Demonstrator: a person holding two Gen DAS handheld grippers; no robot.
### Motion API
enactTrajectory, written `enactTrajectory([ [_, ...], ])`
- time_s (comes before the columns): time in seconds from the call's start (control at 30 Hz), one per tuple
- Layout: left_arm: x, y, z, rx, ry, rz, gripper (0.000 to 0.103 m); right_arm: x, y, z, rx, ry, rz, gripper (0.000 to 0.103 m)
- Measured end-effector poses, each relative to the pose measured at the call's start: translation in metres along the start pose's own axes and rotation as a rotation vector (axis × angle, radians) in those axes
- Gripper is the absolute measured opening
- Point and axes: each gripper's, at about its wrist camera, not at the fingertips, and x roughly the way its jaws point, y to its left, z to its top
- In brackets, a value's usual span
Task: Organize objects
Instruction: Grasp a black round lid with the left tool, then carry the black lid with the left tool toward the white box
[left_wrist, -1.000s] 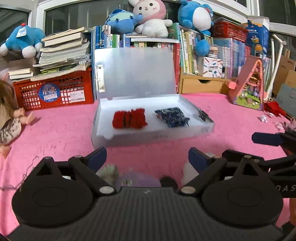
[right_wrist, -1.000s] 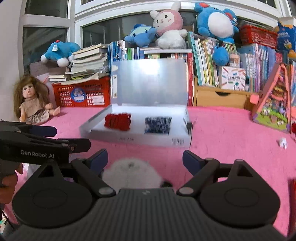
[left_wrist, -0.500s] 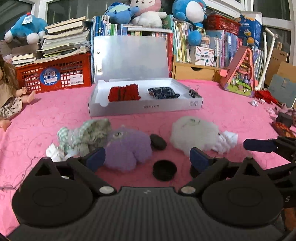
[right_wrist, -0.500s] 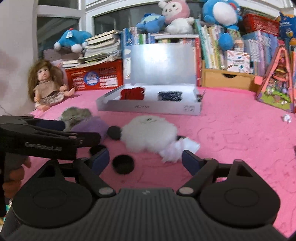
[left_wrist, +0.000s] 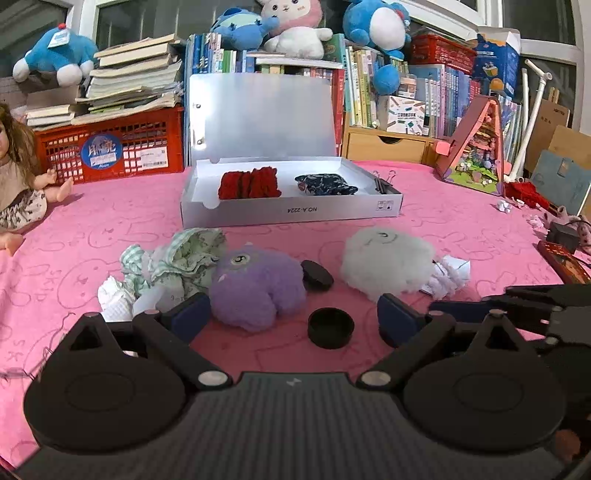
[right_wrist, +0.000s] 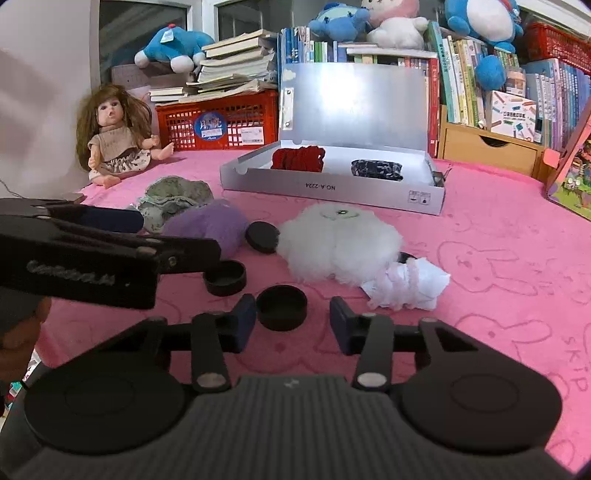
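Observation:
An open white box (left_wrist: 291, 212) (right_wrist: 332, 186) holds a red fabric bundle (left_wrist: 248, 182) and a dark blue one (left_wrist: 325, 184). In front lie a green cloth (left_wrist: 177, 258), a purple plush (left_wrist: 255, 288) (right_wrist: 207, 225), a white plush (left_wrist: 384, 254) (right_wrist: 340, 240), crumpled white tissue (right_wrist: 406, 284) and black round caps (left_wrist: 330, 326) (right_wrist: 281, 307). My left gripper (left_wrist: 290, 317) is open, just before the purple plush and a cap. My right gripper (right_wrist: 291, 325) is open, its fingers either side of a black cap.
A doll (right_wrist: 110, 136) sits at the left. A red crate (left_wrist: 107, 151), stacked books, plush toys and a wooden drawer (left_wrist: 384, 146) line the back. A toy house (left_wrist: 476, 147) stands at the right. The pink cloth (right_wrist: 498, 258) covers the table.
Both grippers have pulled back and lowered, so the plushes, cloth and caps came into view. The right gripper's fingers have narrowed and now flank a black cap.

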Motion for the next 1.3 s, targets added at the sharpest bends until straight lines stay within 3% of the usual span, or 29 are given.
enactTrajectory([
  [0.13, -0.001, -0.005, -0.001, 0.017, -0.016, 0.001, 0.097, 0.000, 0.000, 0.001, 0.011, -0.001, 0.001, 0.035],
  [0.57, 0.015, -0.024, -0.012, 0.066, 0.028, 0.017, 0.067, -0.010, -0.023, -0.007, 0.112, 0.004, -0.092, 0.038],
  [0.93, 0.033, -0.032, -0.023, 0.054, 0.042, 0.035, 0.067, -0.008, -0.016, -0.010, 0.084, -0.014, -0.128, 0.045],
  [1.3, 0.037, -0.033, -0.023, 0.033, 0.027, 0.041, 0.067, -0.006, -0.015, -0.009, 0.085, -0.018, -0.136, 0.041],
])
